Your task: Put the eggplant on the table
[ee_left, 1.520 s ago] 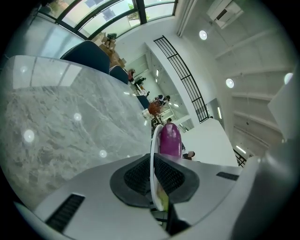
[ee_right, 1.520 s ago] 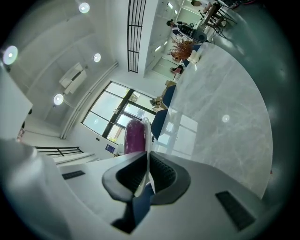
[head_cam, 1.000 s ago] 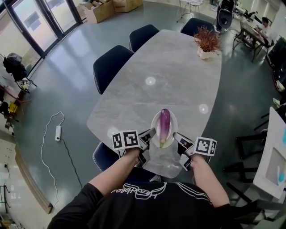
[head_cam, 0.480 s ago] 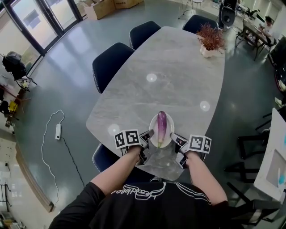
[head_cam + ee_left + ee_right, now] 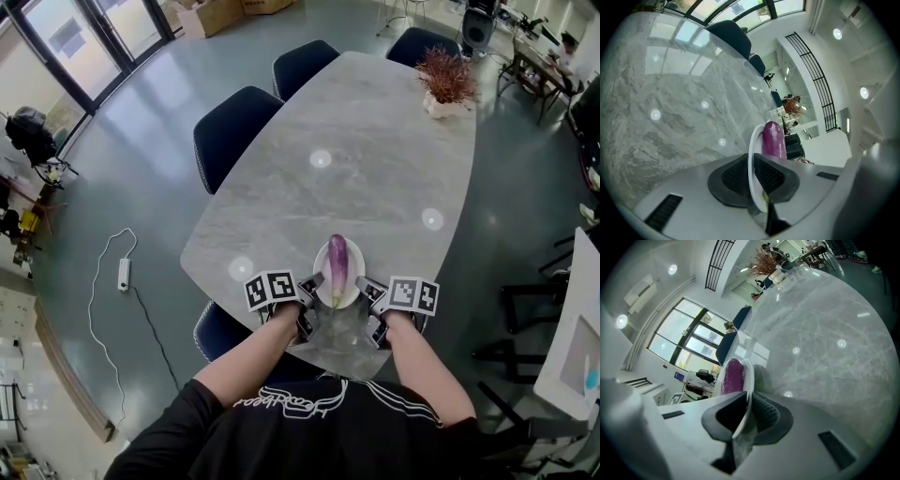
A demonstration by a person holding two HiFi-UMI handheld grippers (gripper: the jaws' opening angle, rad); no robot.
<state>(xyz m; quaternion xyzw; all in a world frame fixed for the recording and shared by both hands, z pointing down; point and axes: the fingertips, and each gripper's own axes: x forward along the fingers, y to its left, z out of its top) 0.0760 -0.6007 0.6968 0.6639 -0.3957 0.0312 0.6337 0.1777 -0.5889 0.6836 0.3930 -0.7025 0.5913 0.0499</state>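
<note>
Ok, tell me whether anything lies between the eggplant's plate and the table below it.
Nothing visible does. The eggplant lies on the white plate over bare table; the potted plant stands far off at the other end.

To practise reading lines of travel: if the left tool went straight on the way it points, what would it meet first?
The left tool clamps the plate bearing the eggplant, so both would travel along. Beyond them, it would probably meet the grey tabletop first; depth is unclear.
</note>
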